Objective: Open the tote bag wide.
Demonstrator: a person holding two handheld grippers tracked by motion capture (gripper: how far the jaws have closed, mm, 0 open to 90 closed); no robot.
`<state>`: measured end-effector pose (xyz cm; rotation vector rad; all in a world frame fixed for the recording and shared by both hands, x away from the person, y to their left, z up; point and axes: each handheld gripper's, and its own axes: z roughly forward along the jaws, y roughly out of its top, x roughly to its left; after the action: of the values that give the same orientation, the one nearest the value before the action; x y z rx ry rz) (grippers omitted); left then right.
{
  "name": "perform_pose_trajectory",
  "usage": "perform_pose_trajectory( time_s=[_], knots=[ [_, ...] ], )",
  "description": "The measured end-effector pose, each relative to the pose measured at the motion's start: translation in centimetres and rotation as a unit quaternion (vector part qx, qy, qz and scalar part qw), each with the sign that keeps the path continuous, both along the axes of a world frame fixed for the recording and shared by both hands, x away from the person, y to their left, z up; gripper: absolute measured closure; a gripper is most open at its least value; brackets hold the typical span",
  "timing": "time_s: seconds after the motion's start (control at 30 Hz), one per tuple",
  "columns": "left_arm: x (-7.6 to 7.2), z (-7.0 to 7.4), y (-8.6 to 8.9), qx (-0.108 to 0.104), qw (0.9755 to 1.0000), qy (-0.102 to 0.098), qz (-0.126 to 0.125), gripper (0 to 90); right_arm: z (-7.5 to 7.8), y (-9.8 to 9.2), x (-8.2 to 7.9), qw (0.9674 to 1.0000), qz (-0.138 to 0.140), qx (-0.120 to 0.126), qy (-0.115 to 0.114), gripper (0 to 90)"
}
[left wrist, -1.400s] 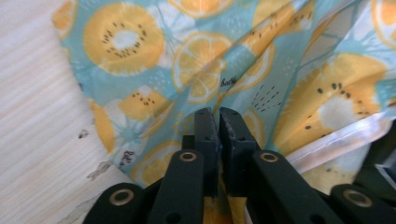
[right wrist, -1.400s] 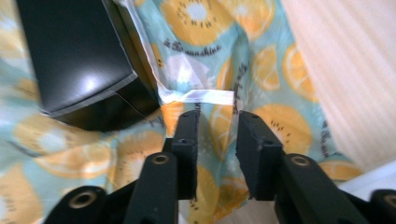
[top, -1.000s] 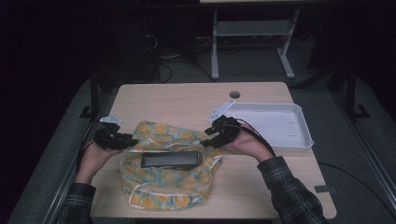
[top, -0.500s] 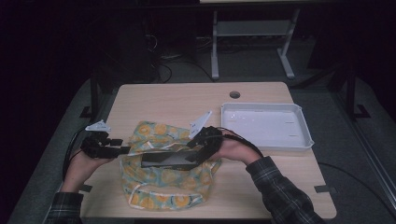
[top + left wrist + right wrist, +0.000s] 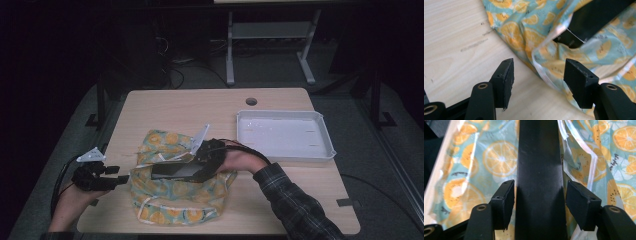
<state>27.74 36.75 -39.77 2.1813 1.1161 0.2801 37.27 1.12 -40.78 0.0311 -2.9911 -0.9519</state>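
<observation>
The long black box [image 5: 539,177] is seen lying in the mouth of the orange-print bag [image 5: 175,200], directly ahead of the right tool [image 5: 202,162] and running between its jaws. In the right gripper view a narrow gap shows on each side of the box, so the box is straddled rather than clamped; these jaws have just been opening. The left tool [image 5: 537,82] is held off the bag's near edge, over bare table [image 5: 456,50], its jaws released and just widened, with nothing between them but the bag's hem [image 5: 541,72] lying just ahead.

From here, several slips are judged possible. With the bag's edge let go by the left tool, the mouth could sag onto the box and be dragged along with it. If the right tool is closed off-centre, the smooth box could twist or slide out. The thin plastic lining [image 5: 576,152] beside the right jaw could be pinched with the box. The white tray [image 5: 285,135] stands well beyond the right tool.
</observation>
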Motion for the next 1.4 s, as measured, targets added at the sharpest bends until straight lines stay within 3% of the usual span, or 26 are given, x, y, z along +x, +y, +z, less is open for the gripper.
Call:
perform_pose_trajectory(
  time_s=[0.27, 0.5, 1.4],
  knots=[
    [-1.0, -0.1, 0.0, -0.001, 1.0, -0.002, 0.0, 38.8, -1.2, 0.8, 0.4, 0.9996, 0.007, -0.026, 0.006, 39.4],
    [-0.9, -0.3, -0.1, -0.002, 1.0, 0.003, -0.001, 38.2, -1.0, 0.8, 0.3, 0.9996, 0.006, -0.026, 0.012, 41.7],
    [-0.5, -0.1, -0.6, 0.001, 0.9998, -0.005, -0.019, 36.3, 3.4, -0.9, -0.8, 0.9996, 0.001, 0.018, 0.021, 41.9]
  ],
)
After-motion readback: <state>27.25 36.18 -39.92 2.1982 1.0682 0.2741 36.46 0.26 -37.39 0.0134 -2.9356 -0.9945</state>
